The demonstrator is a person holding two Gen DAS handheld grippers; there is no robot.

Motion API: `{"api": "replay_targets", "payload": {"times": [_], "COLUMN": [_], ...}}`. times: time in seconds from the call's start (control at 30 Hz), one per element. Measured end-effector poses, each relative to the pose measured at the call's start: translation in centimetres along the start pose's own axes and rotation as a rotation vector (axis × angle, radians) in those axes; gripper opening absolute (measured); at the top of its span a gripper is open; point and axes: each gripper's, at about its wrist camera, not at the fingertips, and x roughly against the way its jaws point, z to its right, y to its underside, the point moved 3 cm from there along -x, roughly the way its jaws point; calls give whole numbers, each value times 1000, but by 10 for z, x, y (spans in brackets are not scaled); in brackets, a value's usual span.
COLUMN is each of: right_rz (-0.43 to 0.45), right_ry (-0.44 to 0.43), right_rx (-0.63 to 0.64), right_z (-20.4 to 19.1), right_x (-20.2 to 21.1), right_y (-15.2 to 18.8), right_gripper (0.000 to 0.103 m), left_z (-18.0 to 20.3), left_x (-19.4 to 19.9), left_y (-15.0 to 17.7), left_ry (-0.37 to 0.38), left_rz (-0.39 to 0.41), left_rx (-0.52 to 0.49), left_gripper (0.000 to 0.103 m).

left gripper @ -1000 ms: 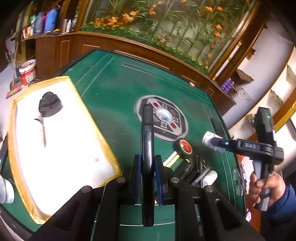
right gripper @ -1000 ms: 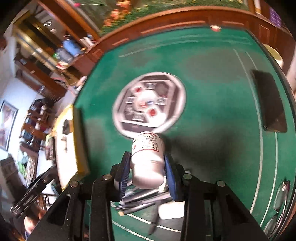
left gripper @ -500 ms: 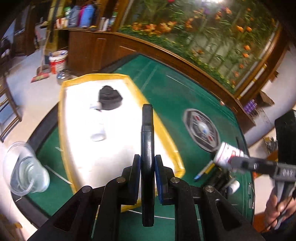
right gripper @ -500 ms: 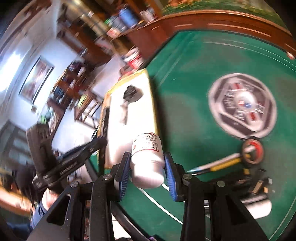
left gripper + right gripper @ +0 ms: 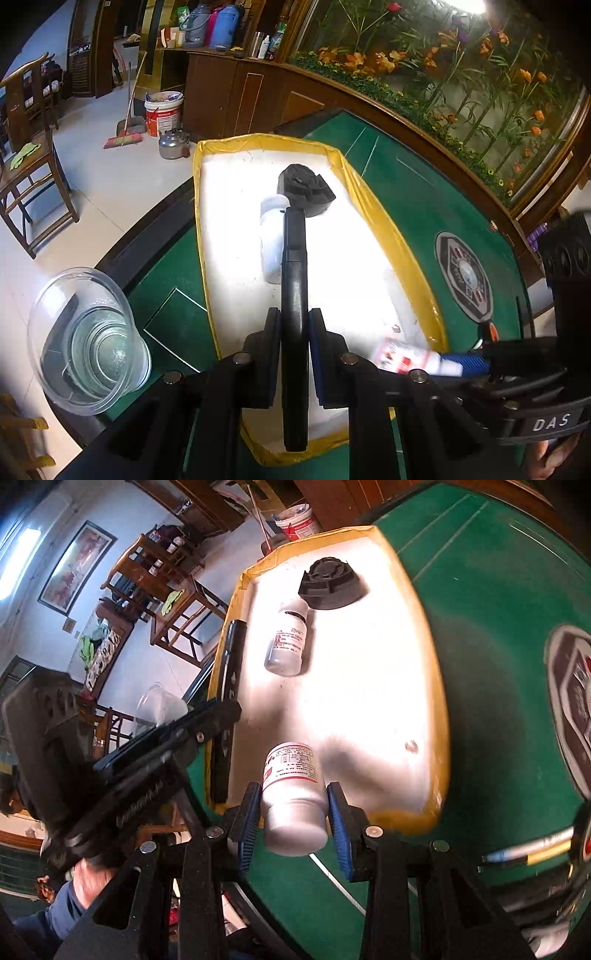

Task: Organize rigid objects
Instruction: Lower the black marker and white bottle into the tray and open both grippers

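Observation:
My left gripper (image 5: 294, 354) is shut on a long flat black remote (image 5: 294, 280), held above the white tray with a yellow rim (image 5: 373, 218). My right gripper (image 5: 293, 814) is shut on a white pill bottle (image 5: 291, 794) with a red-and-white label, over the tray's near end; the bottle also shows in the left wrist view (image 5: 410, 359). In the tray lie a second white bottle (image 5: 288, 642) on its side and a black round lid-like part (image 5: 332, 581). The left gripper and remote (image 5: 229, 679) hover at the tray's left edge in the right wrist view.
The tray sits on a green felt table (image 5: 417, 192) with a round centre panel (image 5: 465, 277). A clear glass bowl (image 5: 88, 339) stands at the table's left edge. Pens (image 5: 528, 851) and a tape roll lie at the right. Chairs, a bucket and a kettle stand on the floor.
Both grippers have swung left from the table's centre to over the tray, each still holding its object. The right gripper with the bottle now sits beside my left one.

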Motion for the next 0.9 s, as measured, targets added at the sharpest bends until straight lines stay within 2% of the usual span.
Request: {"api": "replay_targets", "payload": {"times": [0.17, 0.33, 0.53, 0.73, 0.9], "right_rz": [-24, 21, 31, 17, 49], "right_ry": [-10, 25, 69, 47, 21], "right_rx": [-56, -55, 13, -4, -13], "right_z": [9, 18, 11, 13, 14], "right_x": [-19, -23, -34, -34, -15], "right_y": [-20, -38, -27, -15, -9], "right_gripper": [35, 35, 35, 36, 37], "left_z": [-3, -8, -11, -12, -13], "left_x": [-10, -13, -16, -17, -15], "left_y": [-1, -3, -6, -5, -3], "left_ry": [-2, -21, -20, -19, -16], "left_rz": [-19, -15, -22, -31, -45], "left_rx": [-2, 14, 16, 19, 35], "left_gripper": [15, 15, 15, 15, 17]}}
